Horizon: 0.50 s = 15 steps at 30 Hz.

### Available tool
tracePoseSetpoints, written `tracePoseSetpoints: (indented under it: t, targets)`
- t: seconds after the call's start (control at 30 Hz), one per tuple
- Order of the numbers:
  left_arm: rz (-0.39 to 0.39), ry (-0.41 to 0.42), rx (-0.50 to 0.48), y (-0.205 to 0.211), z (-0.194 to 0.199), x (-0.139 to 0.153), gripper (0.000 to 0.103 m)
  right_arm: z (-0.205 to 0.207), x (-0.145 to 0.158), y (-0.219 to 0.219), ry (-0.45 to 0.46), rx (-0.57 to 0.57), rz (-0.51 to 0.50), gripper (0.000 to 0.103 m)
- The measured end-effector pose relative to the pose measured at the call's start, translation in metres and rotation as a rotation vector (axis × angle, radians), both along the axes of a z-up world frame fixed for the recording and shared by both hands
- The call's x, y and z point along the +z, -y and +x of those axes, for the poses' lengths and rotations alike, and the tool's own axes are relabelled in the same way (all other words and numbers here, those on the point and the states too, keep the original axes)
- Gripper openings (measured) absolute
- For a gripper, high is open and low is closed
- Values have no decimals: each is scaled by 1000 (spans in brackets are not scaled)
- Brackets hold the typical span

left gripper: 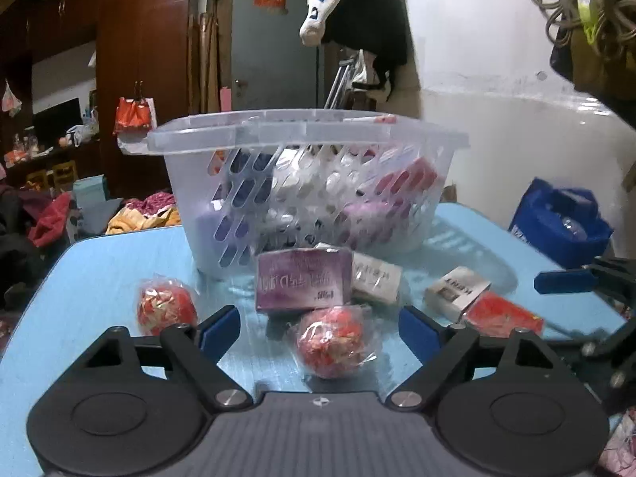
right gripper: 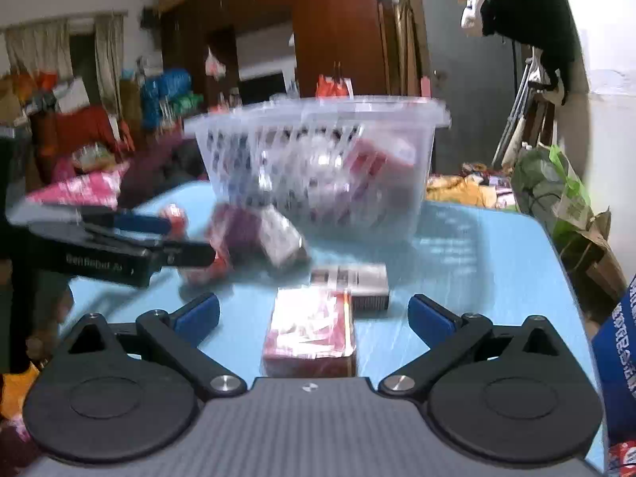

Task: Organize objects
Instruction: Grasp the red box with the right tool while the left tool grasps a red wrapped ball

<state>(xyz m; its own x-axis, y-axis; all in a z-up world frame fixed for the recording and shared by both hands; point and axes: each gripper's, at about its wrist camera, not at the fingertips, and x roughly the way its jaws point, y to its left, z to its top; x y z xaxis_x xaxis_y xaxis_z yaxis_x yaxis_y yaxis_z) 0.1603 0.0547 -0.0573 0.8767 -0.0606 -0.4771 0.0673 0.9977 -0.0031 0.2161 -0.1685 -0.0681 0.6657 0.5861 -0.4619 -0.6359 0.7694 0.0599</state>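
A clear slotted basket [left gripper: 306,135] holding several packets stands at the back of the blue table [left gripper: 99,270]; it also shows in the right wrist view [right gripper: 421,135]. My left gripper [left gripper: 320,332] is open around a red wrapped ball [left gripper: 332,342]. A second red ball [left gripper: 167,310], a purple box [left gripper: 304,284], a white box [left gripper: 375,278] and a white-grey pack [left gripper: 455,290] lie in front of the basket. My right gripper [right gripper: 314,316] is open around a red box [right gripper: 312,334], with the white-grey pack [right gripper: 351,280] just beyond.
A blue bag [left gripper: 560,222] sits right of the table. Clothes and clutter lie on the floor at left [left gripper: 47,214]. A green bag [right gripper: 552,187] stands past the table's right edge. Clothing hangs above the basket [left gripper: 357,4].
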Motion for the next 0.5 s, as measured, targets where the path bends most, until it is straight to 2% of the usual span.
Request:
tracePoseSetpoints:
  t: [0.07,0.13,0.23,0.27,0.4,0.5]
  targets:
    - [20,-16,21,-1,5,-5,87,3,-7,-3,-20,-9,-19,101]
    - [-3,-46,8,-3,6,-8,71,3,-11,-2,-38,-25,-13,90]
    - [-33,-58,10,-10,4,-12,59,2,-13,3,-49,-22,7,84]
    - [-35,-63,8,-10,6,-13,56,1,-13,3,-50,-18,4,79]
    - [-19,-59,12,-7,6,-13,54,-4,-14,-3,-31,-19,-45,66]
    - [-28,-55,17,-8,6,-13,53,-6,-15,-2,-23,-11,-39,54]
